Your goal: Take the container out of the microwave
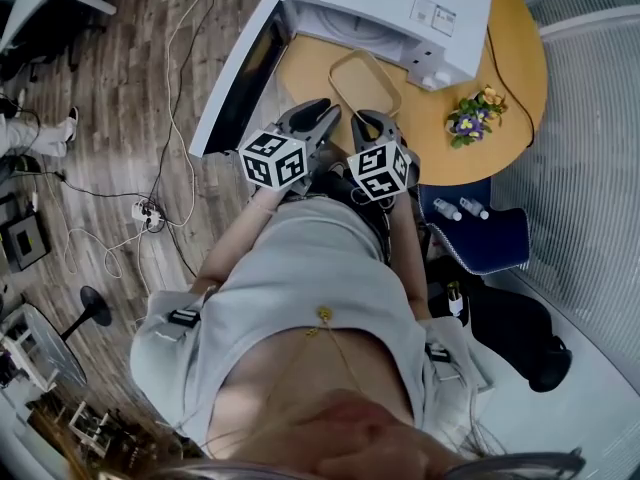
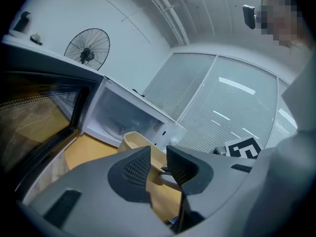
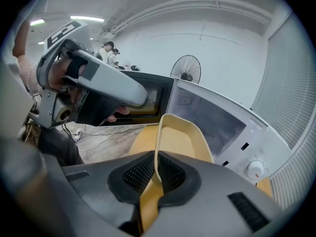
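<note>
Right gripper (image 3: 156, 174) clamps the rim of the yellow container (image 3: 181, 143) to carry it, centre frame, just outside the open microwave (image 1: 400, 13), over the desk (image 1: 515, 78) — left gripper (image 2: 158, 168) alongside, jaws narrowly apart, empty.

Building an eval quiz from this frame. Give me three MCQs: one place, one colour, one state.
1. Where is the container?
A in front of the microwave, over the table
B inside it
C on the floor

2. Microwave colour?
A black
B red
C white

3. Right hand-held gripper?
A open, empty
B shut on the container's rim
C out of view

Answers:
1. A, the head view shows it outside, over the table.
2. C, its casing is white.
3. B, the right gripper view shows the jaws pinching the rim.
</note>
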The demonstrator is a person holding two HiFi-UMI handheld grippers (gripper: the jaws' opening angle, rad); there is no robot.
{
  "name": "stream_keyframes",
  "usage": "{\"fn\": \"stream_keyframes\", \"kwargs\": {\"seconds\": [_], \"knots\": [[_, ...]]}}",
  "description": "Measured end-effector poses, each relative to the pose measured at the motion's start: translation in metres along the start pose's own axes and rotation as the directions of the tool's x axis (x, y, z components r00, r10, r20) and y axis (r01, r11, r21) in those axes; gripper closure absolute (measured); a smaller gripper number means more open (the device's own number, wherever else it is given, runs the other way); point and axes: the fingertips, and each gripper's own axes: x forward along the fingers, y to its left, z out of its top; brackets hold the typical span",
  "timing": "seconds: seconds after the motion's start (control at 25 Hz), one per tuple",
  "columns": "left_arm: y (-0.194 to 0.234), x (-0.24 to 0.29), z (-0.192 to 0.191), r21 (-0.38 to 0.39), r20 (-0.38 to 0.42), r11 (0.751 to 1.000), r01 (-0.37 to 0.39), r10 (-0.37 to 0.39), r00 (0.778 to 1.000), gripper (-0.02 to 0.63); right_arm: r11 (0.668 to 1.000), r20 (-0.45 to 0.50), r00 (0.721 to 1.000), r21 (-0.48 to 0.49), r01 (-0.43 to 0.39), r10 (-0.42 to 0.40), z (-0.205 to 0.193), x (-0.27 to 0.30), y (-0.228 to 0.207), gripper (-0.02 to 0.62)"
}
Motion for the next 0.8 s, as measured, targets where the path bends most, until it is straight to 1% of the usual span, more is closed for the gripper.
{"fn": "stream_keyframes", "kwargs": {"seconds": [0.24,0.48,0.64,0.8], "knots": [[-0.006,-0.012,-0.005,-0.008,0.033,0.998,-0.064,0.064,0.997,0.503,0.998,0.012,0.999,-0.041,-0.05,0.05,-0.001,-0.007,0.011,0.563],[-0.006,-0.025,-0.009,-0.011,0.078,0.99,-0.14,0.14,0.987,0.503,0.991,0.023,0.994,-0.088,-0.102,0.104,-0.002,-0.011,0.023,0.563],[-0.007,-0.032,-0.013,-0.029,0.099,0.985,-0.171,0.173,0.98,0.503,0.986,0.015,0.992,-0.111,-0.126,0.129,-0.006,-0.013,0.029,0.563],[-0.007,-0.036,-0.018,-0.033,0.099,0.982,-0.188,0.19,0.977,0.503,0.983,0.012,0.99,-0.118,-0.141,0.143,-0.008,-0.015,0.032,0.563]]}}
